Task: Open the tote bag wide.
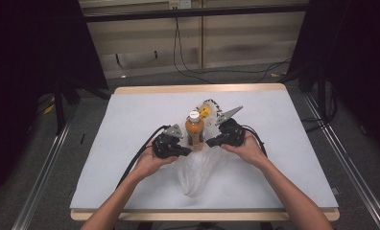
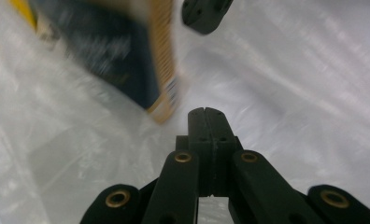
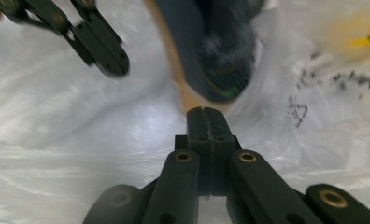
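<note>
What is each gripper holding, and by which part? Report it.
Left gripper and right gripper are shut beside the bottle, not on it. Whether their fingers pinch the plastic bag cannot be told.

A wooden table (image 1: 130, 89) fills the middle of the high view, its pale edge showing along the top and bottom. A light grey sheet (image 1: 284, 158) covers nearly all of its top. At the centre of the frame a crumpled clear plastic bag (image 1: 197, 172) lies on the sheet, spreading toward the lower middle. An orange bottle (image 1: 194, 130) with a white cap stands upright on the bag.
</note>
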The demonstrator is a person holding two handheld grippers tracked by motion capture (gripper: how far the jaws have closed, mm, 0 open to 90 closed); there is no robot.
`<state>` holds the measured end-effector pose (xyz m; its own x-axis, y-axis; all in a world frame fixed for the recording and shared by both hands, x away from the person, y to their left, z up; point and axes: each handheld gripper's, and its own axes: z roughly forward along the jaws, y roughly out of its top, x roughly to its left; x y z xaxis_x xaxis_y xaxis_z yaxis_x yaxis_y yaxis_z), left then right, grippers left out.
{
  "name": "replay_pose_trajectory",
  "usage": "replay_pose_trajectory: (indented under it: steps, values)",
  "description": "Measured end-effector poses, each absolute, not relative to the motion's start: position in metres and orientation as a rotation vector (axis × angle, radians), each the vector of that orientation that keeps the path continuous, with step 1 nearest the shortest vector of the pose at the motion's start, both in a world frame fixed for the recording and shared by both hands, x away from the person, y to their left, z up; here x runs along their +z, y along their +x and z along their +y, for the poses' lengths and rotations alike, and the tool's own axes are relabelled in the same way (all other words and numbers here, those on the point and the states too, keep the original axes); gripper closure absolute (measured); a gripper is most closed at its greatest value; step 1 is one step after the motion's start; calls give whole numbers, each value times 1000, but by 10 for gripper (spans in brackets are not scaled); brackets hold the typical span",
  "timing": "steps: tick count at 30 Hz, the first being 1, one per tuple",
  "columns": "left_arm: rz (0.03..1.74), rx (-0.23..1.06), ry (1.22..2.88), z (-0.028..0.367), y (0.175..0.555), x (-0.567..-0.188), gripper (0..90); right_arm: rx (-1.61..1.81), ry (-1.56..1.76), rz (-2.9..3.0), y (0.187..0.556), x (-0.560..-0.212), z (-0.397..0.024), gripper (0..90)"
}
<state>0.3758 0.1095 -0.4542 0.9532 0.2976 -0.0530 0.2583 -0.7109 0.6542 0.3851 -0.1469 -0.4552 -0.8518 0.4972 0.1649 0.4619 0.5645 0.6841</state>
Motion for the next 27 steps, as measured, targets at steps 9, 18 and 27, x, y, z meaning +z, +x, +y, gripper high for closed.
replay_pose_trajectory:
  steps: [9,18,27]
  values:
    - [495,94,2409,133,391,-472,900,1068,916,2739,392,-477,-170,900]
    - [566,84,2365,155,392,-475,900,1082,961,2709,391,-479,-191,900]
    - [584,97,2368,167,395,-474,900,1051,967,2687,377,-478,-203,900]
